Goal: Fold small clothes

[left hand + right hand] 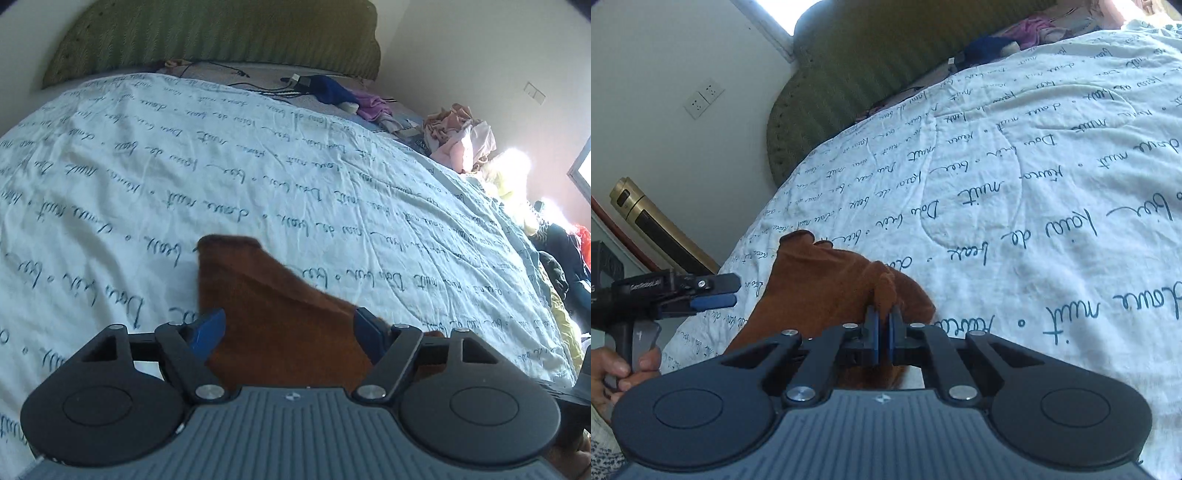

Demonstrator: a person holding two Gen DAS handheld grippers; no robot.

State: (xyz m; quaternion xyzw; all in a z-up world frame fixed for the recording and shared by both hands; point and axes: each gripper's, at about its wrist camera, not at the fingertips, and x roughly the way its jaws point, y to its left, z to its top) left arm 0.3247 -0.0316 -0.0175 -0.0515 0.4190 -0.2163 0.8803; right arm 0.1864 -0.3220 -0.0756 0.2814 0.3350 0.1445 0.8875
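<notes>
Cloth [827,291], brown, is lying on the bed [258,166] near its edge. Right gripper [882,325] is pinching a raised fold of it; left gripper [288,328] is spreading wide over it. Clothes pile [461,144] and green headboard [221,37] are sitting well apart.

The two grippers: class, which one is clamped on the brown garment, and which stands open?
The right gripper pinches a bunched ridge of the brown garment. The left gripper stands wide open, the cloth between its spread fingers.
</notes>
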